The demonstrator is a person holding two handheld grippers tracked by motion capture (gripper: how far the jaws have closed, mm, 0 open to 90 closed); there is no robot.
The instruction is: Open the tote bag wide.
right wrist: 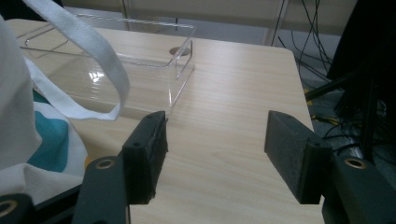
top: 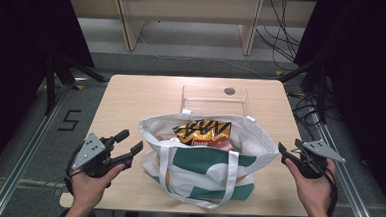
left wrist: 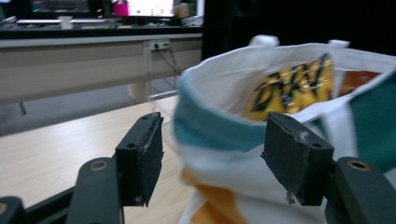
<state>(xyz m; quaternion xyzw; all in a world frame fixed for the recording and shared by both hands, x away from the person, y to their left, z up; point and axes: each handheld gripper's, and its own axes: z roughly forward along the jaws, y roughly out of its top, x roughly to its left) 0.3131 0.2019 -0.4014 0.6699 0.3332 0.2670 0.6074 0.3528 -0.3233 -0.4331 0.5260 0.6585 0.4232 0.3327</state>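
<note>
A white tote bag (top: 203, 164) with green and orange patches stands open in the middle of the table. A yellow and black snack bag (top: 202, 130) sticks up inside it. My left gripper (top: 131, 140) hovers just left of the bag, open, pointing at its side. In the left gripper view the bag's edge (left wrist: 219, 93) and the snack bag (left wrist: 294, 88) lie beyond the open left gripper (left wrist: 215, 121), whose pads touch nothing. My right gripper (top: 289, 146) is held off the bag's right side, open and empty. Beyond the right gripper (right wrist: 215, 121) lie bare tabletop and a bag handle (right wrist: 93, 46).
A clear plastic tray (top: 214, 99) sits behind the bag at the table's far edge, also in the right gripper view (right wrist: 140, 70). The wooden table (top: 126, 100) has bare room left and right of the bag. Dark stands and cables flank the table.
</note>
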